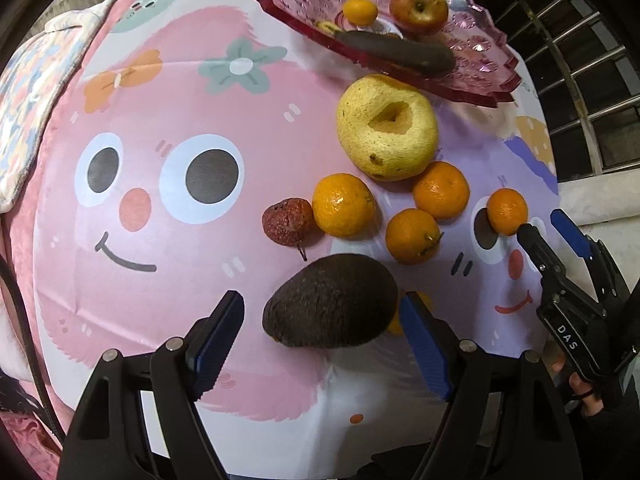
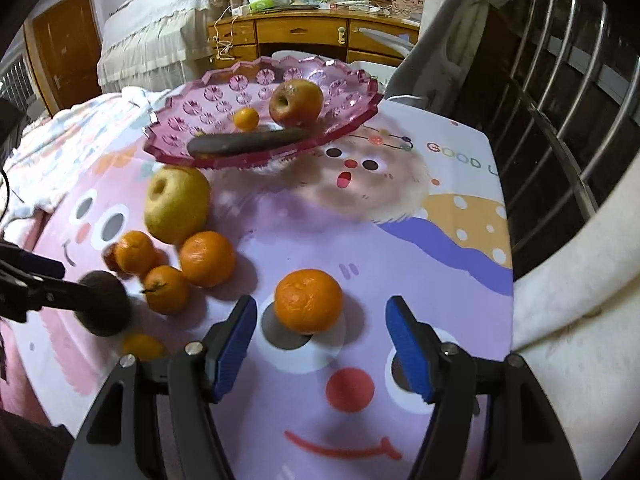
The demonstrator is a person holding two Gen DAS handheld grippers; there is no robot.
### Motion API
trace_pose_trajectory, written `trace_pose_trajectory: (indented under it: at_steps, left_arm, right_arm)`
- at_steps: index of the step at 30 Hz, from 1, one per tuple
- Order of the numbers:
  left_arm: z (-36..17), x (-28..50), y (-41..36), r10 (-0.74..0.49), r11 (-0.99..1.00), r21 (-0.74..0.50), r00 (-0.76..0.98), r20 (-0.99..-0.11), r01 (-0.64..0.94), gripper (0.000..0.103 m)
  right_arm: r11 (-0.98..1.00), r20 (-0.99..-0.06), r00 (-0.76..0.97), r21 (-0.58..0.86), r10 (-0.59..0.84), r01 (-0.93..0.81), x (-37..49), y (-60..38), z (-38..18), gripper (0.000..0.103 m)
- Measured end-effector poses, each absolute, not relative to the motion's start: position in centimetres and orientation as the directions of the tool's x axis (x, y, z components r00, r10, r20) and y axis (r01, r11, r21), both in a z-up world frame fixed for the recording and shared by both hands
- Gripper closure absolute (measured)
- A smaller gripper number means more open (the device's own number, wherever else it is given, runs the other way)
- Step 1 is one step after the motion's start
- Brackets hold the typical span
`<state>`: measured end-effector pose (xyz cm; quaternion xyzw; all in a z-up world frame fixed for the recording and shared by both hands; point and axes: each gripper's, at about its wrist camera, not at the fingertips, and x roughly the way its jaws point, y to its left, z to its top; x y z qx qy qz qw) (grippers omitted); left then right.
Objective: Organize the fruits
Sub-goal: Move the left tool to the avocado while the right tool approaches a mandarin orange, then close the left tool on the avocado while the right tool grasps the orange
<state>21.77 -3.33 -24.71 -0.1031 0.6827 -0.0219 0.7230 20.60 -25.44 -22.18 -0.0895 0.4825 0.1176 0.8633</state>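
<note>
A dark avocado [image 1: 332, 300] lies on the cartoon tablecloth between the fingers of my left gripper [image 1: 320, 302], which is open, with a gap at the left pad. My right gripper [image 2: 320, 306] is open around a lone orange [image 2: 308, 300] and touches it on neither side; it also shows at the right edge of the left wrist view, right gripper [image 1: 542, 224]. Several more oranges [image 1: 344, 204], a big yellow pear-like fruit [image 1: 386, 128] and a wrinkled red fruit [image 1: 288, 220] lie nearby. The pink glass dish [image 2: 224, 92] holds a red apple [image 2: 296, 102], a small orange [image 2: 246, 118] and a long dark fruit [image 2: 248, 142].
The table's right edge [image 2: 504, 240] runs beside a metal window grille [image 2: 560, 80] and a white ledge. Patterned cloth [image 1: 28, 92] is bunched at the far left. A wooden desk [image 2: 300, 36] and a bed stand behind the table.
</note>
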Motion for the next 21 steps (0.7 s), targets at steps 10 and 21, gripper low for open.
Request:
trace_pose_trajectory:
  at_steps: [10,21]
  left_arm:
    - [-27.3,23.0,-3.7,-0.229,0.968,-0.227,-0.002,-0.973,-0.106,0.019]
    - [-29.7,23.9,-4.6,-0.243,0.967,-0.236,-0.069,-0.968,-0.091,0.019]
  right_arm:
    - [0.952,-0.88,0.453,0.0,0.146,-0.307,22.4,-25.5,-25.4,0.036]
    - [0.937,-0.879,0.449,-0.007,0.161,-0.349,22.7,-24.9,-26.4,0.041]
